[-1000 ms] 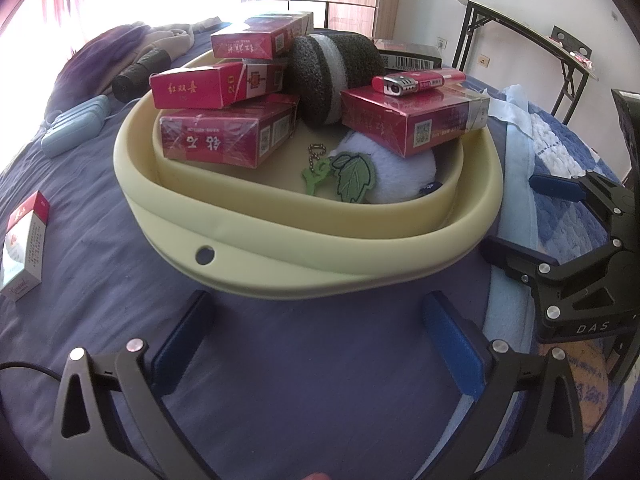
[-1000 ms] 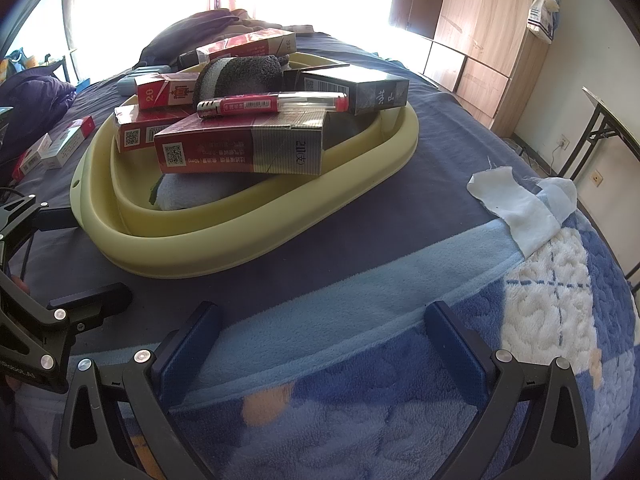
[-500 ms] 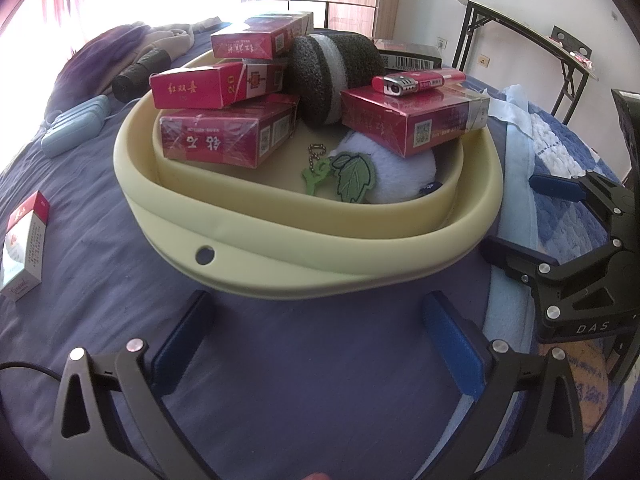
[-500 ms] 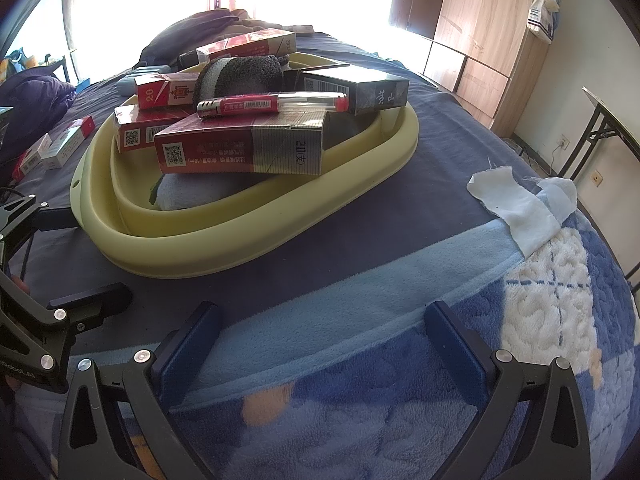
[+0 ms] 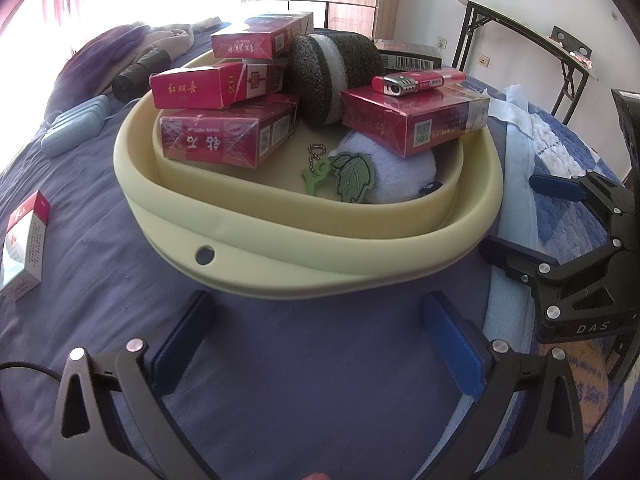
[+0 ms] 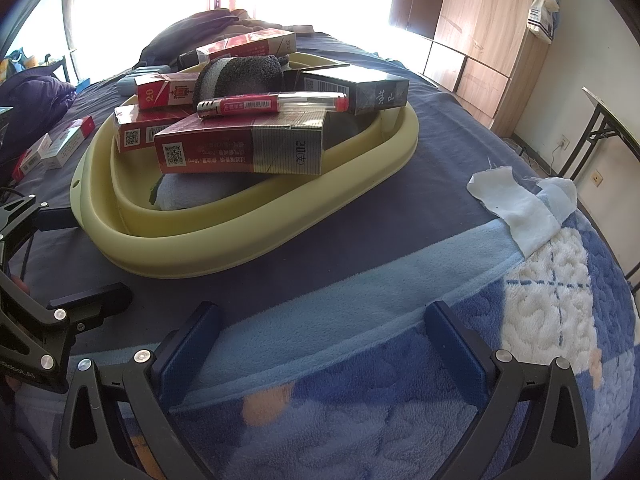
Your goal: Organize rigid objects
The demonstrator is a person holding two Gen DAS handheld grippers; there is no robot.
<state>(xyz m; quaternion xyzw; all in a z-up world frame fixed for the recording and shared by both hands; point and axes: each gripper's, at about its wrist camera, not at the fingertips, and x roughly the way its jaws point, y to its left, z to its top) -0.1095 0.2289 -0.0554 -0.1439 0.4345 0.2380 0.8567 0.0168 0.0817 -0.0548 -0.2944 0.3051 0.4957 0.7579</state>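
A pale yellow basin [image 5: 304, 240] [image 6: 280, 216] sits on the bed. It holds several red cigarette boxes [image 5: 224, 136] [image 6: 240, 152], a dark box [image 6: 360, 94], a grey sponge roll [image 5: 332, 72], a red lighter [image 5: 420, 80] [image 6: 272, 104], a green leaf keychain [image 5: 352, 176] and a pale blue plush [image 5: 404, 176]. My left gripper [image 5: 320, 336] is open and empty, just short of the basin's near rim. My right gripper [image 6: 324, 348] is open and empty over the blue blanket, right of the basin. Each gripper shows at the edge of the other's view.
A white and red cigarette box [image 5: 24, 244] lies on the bed left of the basin, with more boxes [image 6: 52, 148] there. A pale blue case [image 5: 76, 124] and dark clothes [image 5: 136, 76] lie beyond. A white cloth [image 6: 516, 208] lies on the blanket. A folding table [image 5: 532, 36] stands by the wall.
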